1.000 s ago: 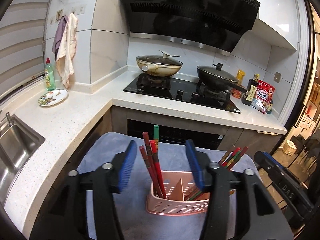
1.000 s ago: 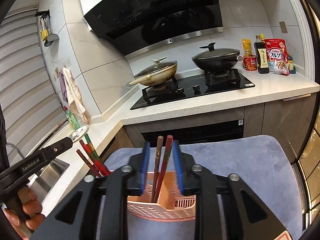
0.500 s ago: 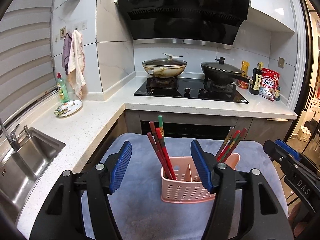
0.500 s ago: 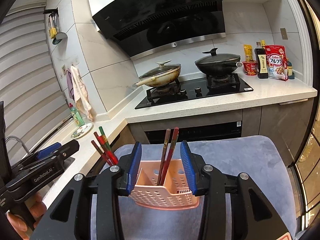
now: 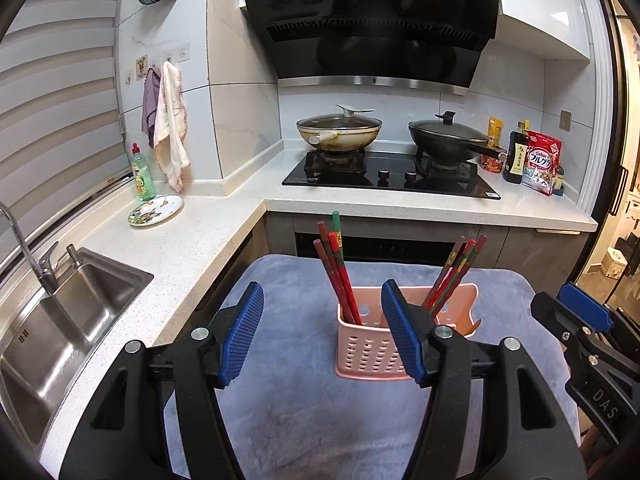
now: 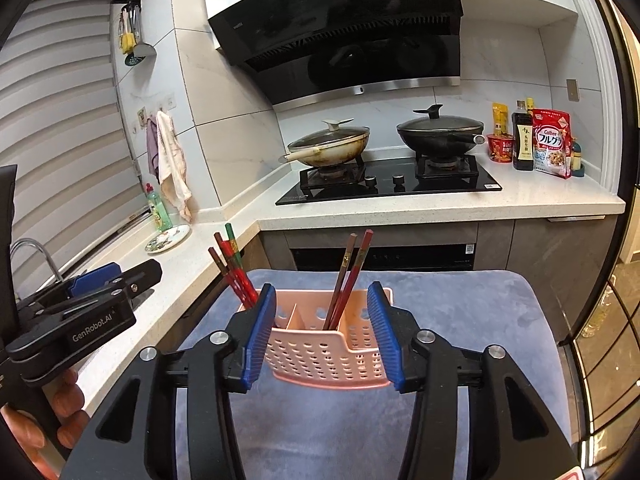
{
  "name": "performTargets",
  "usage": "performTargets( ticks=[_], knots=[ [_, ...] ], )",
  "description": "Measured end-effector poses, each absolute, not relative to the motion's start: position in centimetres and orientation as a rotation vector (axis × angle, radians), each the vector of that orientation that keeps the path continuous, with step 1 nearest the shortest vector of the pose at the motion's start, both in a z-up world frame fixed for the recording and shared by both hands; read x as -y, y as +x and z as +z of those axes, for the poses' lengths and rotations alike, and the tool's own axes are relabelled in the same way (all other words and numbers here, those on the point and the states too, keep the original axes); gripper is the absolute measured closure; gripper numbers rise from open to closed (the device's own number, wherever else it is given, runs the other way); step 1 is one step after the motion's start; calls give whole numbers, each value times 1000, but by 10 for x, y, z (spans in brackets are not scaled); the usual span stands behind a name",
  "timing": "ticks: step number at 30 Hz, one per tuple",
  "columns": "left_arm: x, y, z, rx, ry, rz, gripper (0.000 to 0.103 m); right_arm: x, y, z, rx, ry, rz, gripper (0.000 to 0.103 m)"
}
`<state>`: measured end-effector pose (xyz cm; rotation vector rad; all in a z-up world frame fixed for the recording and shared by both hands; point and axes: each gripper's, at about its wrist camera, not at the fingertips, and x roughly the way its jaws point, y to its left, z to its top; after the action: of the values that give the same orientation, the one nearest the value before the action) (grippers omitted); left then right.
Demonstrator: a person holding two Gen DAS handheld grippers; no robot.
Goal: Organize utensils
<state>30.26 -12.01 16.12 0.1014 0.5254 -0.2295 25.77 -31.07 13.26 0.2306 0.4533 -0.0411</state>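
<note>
A pink perforated caddy (image 5: 368,352) stands on a grey-blue cloth (image 5: 288,412). One bunch of red and green chopsticks (image 5: 336,272) leans in its left compartment, and a second bunch (image 5: 456,276) in its right. My left gripper (image 5: 320,336) is open, short of the caddy and holding nothing. In the right wrist view the caddy (image 6: 320,356) shows beyond my right gripper (image 6: 322,336), whose jaws are opening with no pad touching anything. A pair of brown and red chopsticks (image 6: 348,280) stands upright past them. Each gripper shows at the edge of the other's view.
A steel sink (image 5: 60,332) with a tap lies to the left in the white counter (image 5: 192,240). A patterned plate (image 5: 156,210) and a green soap bottle (image 5: 142,178) stand behind it. Two lidded pans sit on the black hob (image 5: 392,178), with bottles and a cereal bag (image 5: 542,162) beside it.
Both grippers have drawn back from the caddy, which now looks farther off. The right jaws have widened away from the pair of chopsticks. The left jaws opened a little.
</note>
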Motion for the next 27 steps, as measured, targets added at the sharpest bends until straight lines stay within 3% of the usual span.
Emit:
performTargets(
  ticks=[11,16,27],
  knots=[
    [113,275,146,-554,142,-205,37,292,230,120,-520,169,-64,45],
    [111,260,130,-583,162,-202,36,288,218,108,-562,175,-68,45],
    [103,241,100,-636,180,-186,25,285,198,78,-637,190,-97,40]
  ],
)
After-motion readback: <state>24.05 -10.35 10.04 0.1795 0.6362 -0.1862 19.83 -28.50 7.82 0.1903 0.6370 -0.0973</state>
